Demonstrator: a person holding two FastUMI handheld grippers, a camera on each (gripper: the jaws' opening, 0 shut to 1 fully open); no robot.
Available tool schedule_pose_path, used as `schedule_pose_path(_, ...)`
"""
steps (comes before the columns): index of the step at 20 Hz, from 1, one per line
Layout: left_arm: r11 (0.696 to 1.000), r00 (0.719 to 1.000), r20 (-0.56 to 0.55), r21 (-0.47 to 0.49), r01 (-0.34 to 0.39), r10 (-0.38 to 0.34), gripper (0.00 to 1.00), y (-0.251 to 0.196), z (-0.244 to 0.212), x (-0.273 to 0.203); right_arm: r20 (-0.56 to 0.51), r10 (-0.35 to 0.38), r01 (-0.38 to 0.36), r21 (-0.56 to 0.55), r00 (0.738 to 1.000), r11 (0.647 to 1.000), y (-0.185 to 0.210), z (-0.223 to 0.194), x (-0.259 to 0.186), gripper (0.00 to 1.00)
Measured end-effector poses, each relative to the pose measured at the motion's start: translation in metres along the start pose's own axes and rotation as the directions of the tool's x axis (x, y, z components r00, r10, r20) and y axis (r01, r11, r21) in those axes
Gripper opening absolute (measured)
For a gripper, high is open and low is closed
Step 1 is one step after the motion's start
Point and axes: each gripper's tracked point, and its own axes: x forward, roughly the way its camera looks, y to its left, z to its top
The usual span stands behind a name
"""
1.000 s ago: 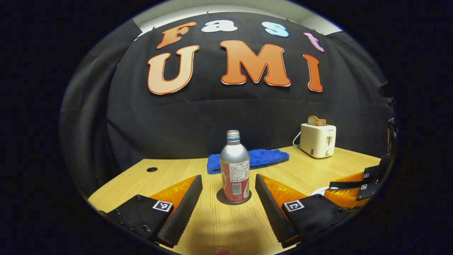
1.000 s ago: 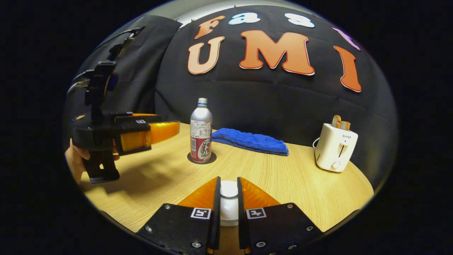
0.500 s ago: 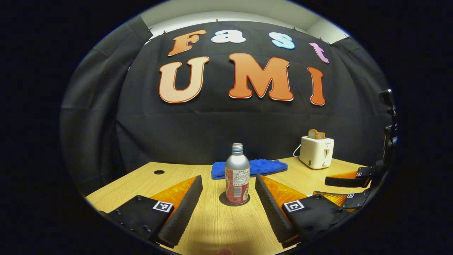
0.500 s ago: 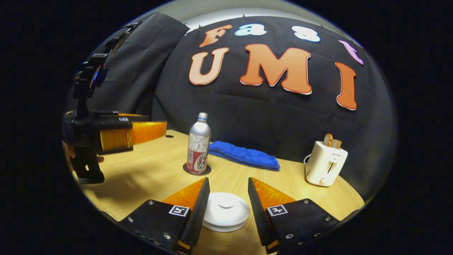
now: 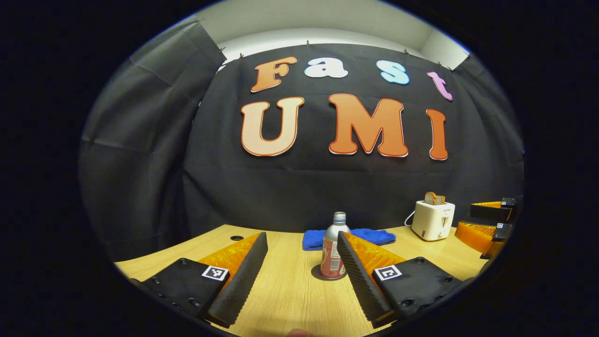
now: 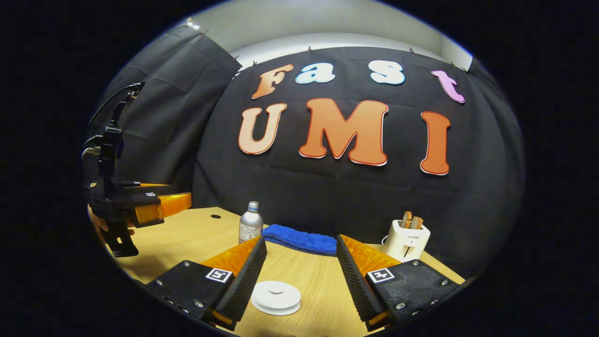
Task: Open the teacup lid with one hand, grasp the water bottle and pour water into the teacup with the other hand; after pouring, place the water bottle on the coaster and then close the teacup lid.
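Right claw (image 6: 299, 262): fingers spread, holding nothing; white lid (image 6: 276, 297) sits on the teacup between them, low at 6 o'clock. Left claw (image 5: 302, 264): spread, empty; bottle (image 5: 333, 252) stands upright on its coaster (image 5: 317, 276) on the tabletop (image 5: 290, 299), ahead toward 1 o'clock. Judgement: bottle parked, lid on, so the task looks finished; water level cannot be checked.

I count one bottle (image 5: 333, 251) on one coaster (image 5: 323, 277), one lidded cup (image 6: 276, 297), one blue towel (image 6: 299, 239) behind the bottle, one toaster (image 6: 405, 239).
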Motion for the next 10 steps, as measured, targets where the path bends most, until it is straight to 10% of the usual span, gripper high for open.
schedule_pose_path(10, 1.0, 0.996, 0.085, 0.028, 0.01, -0.013, 1.0, -0.035, 0.055, -0.031, 0.023, -0.041, 0.04, 0.027, 0.999, 0.999, -0.046, 0.017, -0.029, 0.9)
